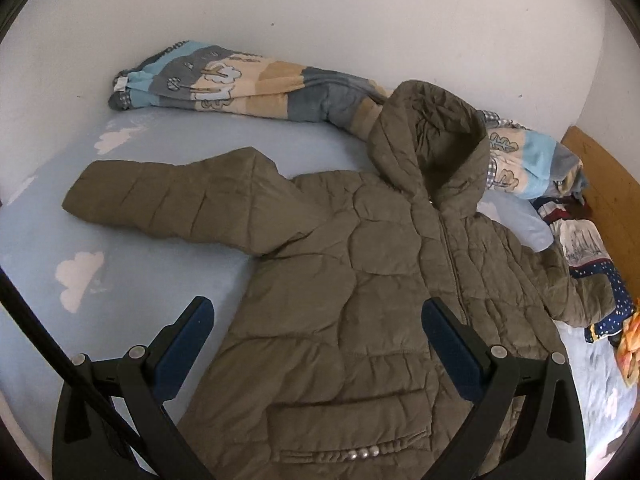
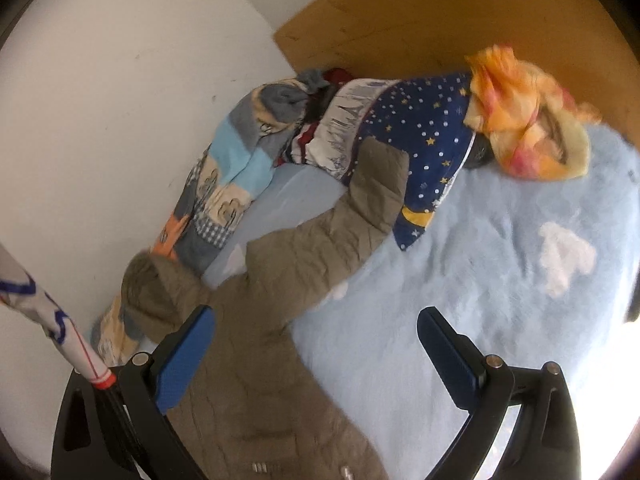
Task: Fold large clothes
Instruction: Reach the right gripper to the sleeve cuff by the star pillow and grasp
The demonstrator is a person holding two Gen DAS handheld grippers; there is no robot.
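An olive-brown quilted hooded jacket [image 1: 360, 280] lies front up and zipped on the light blue bed sheet [image 1: 140, 280]. Its left sleeve [image 1: 160, 204] stretches out to the left, and its hood [image 1: 428, 148] stands up at the far end. My left gripper [image 1: 316, 316] hovers open above the jacket's lower body, with nothing between its fingers. In the right wrist view the same jacket [image 2: 280, 360] runs from bottom centre, its right sleeve [image 2: 360, 208] reaching up towards the pillows. My right gripper [image 2: 316, 328] is open and empty over the jacket's edge and the sheet.
A rolled patchwork blanket [image 1: 240, 80] lies along the white wall [image 1: 320, 12]. A star-print pillow [image 2: 432, 136], an orange cloth [image 2: 524, 116] and other bedding pile up by the wooden headboard [image 2: 420, 12]. The blue sheet with white clouds [image 2: 520, 280] spreads right of the jacket.
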